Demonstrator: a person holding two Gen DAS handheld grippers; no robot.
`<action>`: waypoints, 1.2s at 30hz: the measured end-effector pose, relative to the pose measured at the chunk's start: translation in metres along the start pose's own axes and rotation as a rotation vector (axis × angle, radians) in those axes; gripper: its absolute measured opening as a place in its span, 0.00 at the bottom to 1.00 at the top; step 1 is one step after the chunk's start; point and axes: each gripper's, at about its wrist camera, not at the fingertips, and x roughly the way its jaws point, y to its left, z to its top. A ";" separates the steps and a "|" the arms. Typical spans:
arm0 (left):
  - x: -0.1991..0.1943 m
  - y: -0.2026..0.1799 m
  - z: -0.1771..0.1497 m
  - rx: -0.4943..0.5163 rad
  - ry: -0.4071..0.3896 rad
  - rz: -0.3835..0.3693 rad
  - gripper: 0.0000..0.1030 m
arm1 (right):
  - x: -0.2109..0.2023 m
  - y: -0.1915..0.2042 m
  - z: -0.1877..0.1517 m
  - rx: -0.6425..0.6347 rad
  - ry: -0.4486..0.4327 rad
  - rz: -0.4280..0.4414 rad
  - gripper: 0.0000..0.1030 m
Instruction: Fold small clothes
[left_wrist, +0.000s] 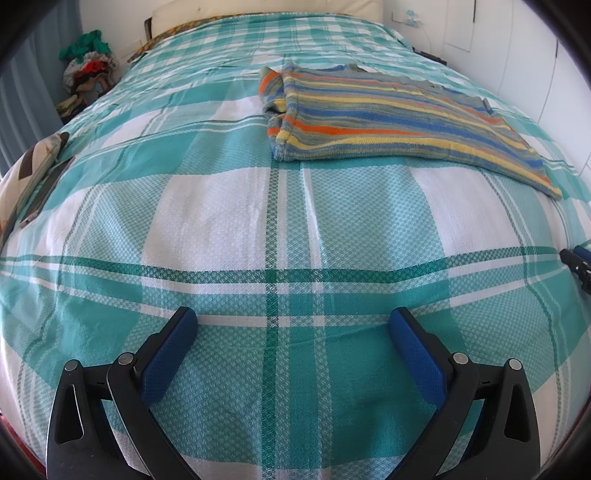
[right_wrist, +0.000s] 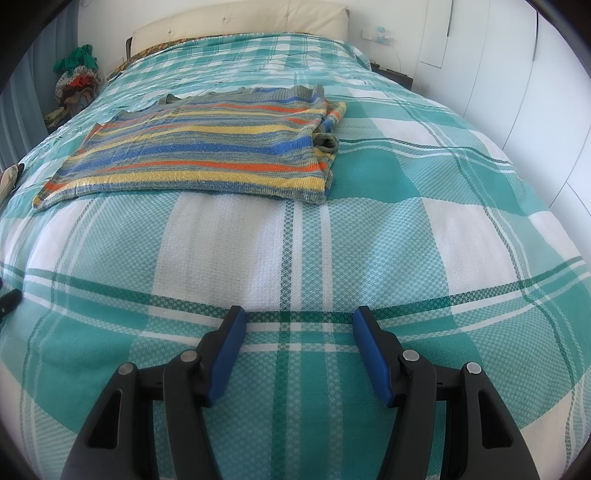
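Near bedspread (left_wrist: 236, 221): open, flat passage ahead.
Striped sweater (right_wrist: 207, 147): lies mid-bed, bare bedspread on all sides.
Left edge: pillow (left_wrist: 22, 173).

Both views are bright with soft, even daylight; shadows are faint, with a thin one under the near edge of the striped sweater (right_wrist: 207, 147). The white wall (right_wrist: 517, 74) looks nearly washed out. Fisheye distortion bulges the plaid bedspread (left_wrist: 295, 229) and darkens the corners. The centre is sharp and the edges soften slightly.
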 end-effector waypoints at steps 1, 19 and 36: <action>0.000 0.000 0.000 0.000 -0.001 -0.001 1.00 | 0.000 0.000 0.000 0.000 0.000 0.000 0.58; 0.000 0.000 0.000 0.000 -0.005 -0.002 1.00 | 0.000 0.000 0.000 0.000 -0.001 -0.001 0.59; -0.016 -0.002 0.000 0.022 0.004 0.020 0.99 | -0.003 -0.007 0.010 0.040 0.071 0.055 0.70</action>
